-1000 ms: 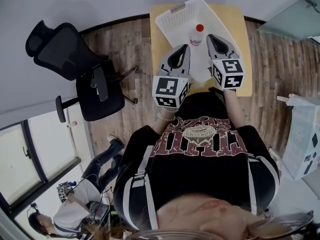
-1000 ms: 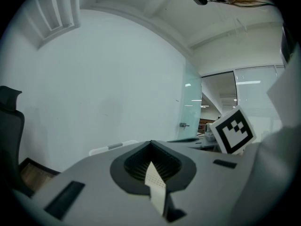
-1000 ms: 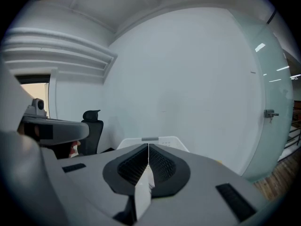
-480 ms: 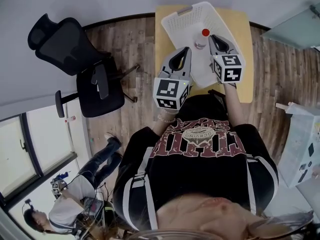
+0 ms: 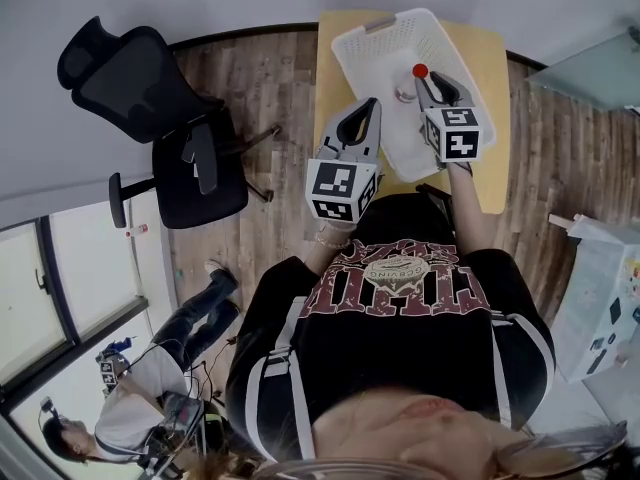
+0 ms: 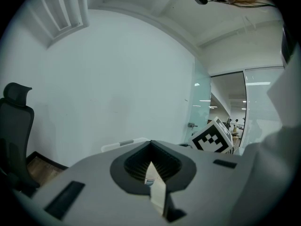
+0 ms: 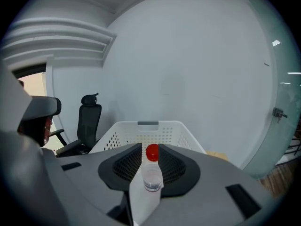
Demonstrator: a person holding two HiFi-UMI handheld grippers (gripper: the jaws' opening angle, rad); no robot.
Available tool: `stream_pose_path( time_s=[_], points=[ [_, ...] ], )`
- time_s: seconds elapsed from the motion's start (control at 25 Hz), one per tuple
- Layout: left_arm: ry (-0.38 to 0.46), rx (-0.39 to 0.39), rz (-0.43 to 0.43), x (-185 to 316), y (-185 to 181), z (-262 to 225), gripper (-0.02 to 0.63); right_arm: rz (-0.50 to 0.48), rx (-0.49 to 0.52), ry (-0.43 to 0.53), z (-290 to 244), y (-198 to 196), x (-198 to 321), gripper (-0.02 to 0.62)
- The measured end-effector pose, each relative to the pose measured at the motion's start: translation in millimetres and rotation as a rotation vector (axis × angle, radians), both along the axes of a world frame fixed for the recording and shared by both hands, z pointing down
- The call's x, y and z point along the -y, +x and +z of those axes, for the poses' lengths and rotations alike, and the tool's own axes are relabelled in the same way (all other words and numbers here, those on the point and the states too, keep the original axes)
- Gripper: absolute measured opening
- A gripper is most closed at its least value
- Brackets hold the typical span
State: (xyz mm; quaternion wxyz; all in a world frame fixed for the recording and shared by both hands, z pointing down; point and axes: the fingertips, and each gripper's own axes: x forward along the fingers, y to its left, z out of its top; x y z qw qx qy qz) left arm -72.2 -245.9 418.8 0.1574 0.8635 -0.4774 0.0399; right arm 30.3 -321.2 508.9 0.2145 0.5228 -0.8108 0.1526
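Yellow surface (image 5: 490, 153) carries a white basket (image 5: 378, 56). My left gripper (image 5: 371, 104) hovers by the basket's left wall, fingers pressed together on nothing. My right gripper (image 5: 432, 80) has its fingers parted, and the clear red-capped bottle (image 7: 152, 175) stands upright in the basket, in line with their gap.

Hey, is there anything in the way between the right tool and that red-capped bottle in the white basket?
Nothing visible. The right tool has its jaws apart, and the bottle shows straight through the gap, upright in the basket. The left tool hangs off to the side, clear of that line.
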Motion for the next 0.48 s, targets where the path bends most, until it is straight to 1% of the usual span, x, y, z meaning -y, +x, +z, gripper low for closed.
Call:
stream_pose_path(
  time_s=[0.24,0.48],
  points=[
    [-0.008,-0.002,-0.014,3,-7,2,0.046,0.003,-0.023,-0.017,7,-2,11,0.121],
    [-0.011,-0.002,-0.031,4,-14,4,0.047,-0.002,-0.054,-0.054,23,-6,20,0.160]
  ],
)
